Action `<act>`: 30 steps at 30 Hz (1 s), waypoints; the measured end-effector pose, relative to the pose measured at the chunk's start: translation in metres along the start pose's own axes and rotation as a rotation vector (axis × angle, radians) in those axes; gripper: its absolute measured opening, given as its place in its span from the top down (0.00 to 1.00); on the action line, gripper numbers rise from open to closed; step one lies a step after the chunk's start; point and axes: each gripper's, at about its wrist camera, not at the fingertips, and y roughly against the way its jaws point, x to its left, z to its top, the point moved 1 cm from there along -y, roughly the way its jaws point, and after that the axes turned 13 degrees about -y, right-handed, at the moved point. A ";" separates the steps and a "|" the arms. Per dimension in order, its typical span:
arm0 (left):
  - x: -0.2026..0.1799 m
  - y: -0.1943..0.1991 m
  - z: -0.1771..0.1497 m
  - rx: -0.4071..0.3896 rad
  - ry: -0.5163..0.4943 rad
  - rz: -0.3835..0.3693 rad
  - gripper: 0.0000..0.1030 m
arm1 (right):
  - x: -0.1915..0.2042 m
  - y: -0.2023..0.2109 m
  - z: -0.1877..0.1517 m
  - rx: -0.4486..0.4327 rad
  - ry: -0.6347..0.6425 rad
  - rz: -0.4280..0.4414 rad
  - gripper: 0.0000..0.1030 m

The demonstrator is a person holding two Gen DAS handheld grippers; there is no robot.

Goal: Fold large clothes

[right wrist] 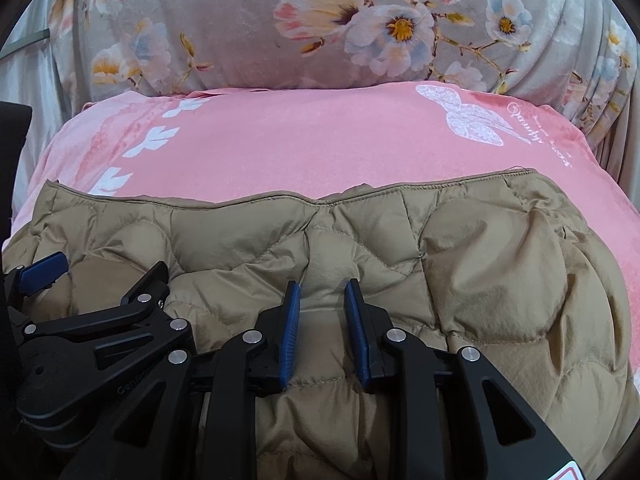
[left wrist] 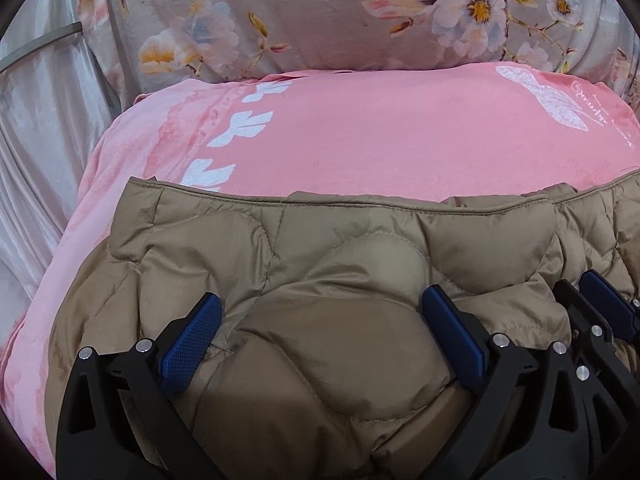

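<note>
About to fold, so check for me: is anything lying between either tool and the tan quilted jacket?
Nothing visible. The left tool and right tool both sit directly over the tan quilted jacket on the pink blanket.

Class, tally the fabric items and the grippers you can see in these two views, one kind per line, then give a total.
Tan quilted jacket: 1
Pink blanket: 1
Floral blanket: 1
Grippers: 2, the left gripper and the right gripper
Total: 5

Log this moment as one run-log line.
left gripper: open over jacket | right gripper: narrow gap, over jacket | jacket on pink blanket
</note>
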 end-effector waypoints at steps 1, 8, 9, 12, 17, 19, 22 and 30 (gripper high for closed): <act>0.000 0.002 -0.001 0.006 0.004 0.000 0.05 | 0.001 0.001 0.000 0.001 0.003 -0.002 0.76; 0.039 0.047 -0.031 0.049 0.129 -0.185 0.05 | 0.001 0.034 0.001 0.042 0.077 -0.073 0.61; 0.050 0.060 -0.039 0.035 0.150 -0.202 0.05 | -0.001 0.046 0.001 0.048 0.071 -0.056 0.60; 0.092 0.095 -0.066 -0.003 0.211 -0.238 0.05 | -0.005 0.084 -0.004 0.066 0.051 0.035 0.60; 0.152 0.103 -0.120 0.068 0.346 -0.221 0.05 | -0.001 0.116 -0.021 0.090 0.014 0.126 0.60; 0.166 0.096 -0.143 0.113 0.394 -0.215 0.05 | 0.007 0.121 -0.030 0.091 0.023 0.144 0.60; 0.168 0.087 -0.160 0.133 0.431 -0.232 0.05 | 0.018 0.119 -0.037 0.112 0.034 0.180 0.60; 0.154 0.055 -0.167 0.156 0.588 -0.380 0.04 | 0.032 0.092 -0.059 0.137 0.127 0.131 0.59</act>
